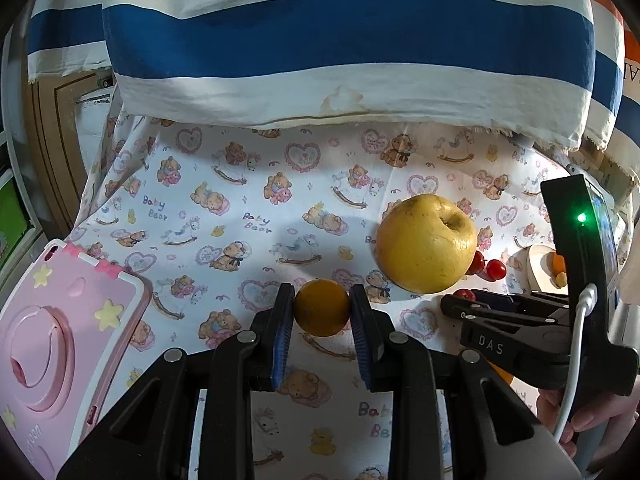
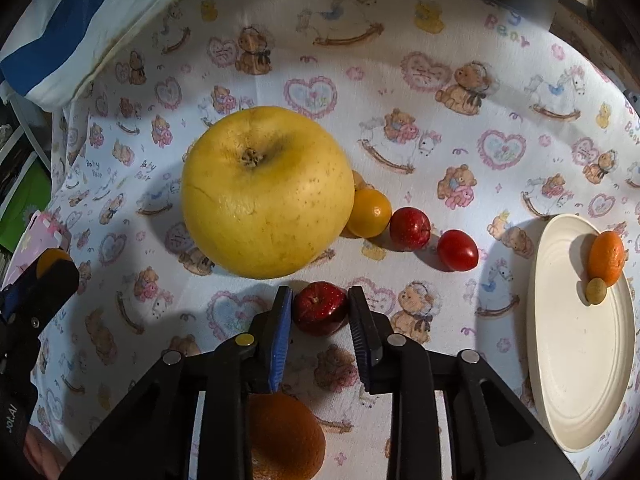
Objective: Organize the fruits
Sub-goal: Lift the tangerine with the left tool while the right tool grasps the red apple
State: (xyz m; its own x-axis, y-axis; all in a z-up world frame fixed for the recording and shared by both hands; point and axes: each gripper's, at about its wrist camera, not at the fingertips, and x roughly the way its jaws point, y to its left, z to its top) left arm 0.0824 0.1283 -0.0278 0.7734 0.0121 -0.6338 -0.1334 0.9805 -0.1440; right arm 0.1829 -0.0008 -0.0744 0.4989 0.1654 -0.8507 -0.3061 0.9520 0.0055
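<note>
Yellow pomelo-like fruit (image 2: 266,192) sits centre frame on printed cloth (image 2: 440,80). Cream plate (image 2: 568,380), right edge, carries a mandarin (image 2: 607,252). Left gripper (image 1: 322,312), lower centre, jaws clamped on small orange fruit (image 1: 322,307). Right gripper (image 2: 320,308), jaws clamped on dark red fruit (image 2: 320,307).

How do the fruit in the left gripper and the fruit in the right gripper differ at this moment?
The left gripper is shut on a small orange fruit, smooth and plain; the right gripper is shut on a dark red fruit with a stem dimple on top. The orange fruit looks clear of the cloth; whether the red fruit rests on it is unclear. Both are small, round and clamped between blue pads.
</note>
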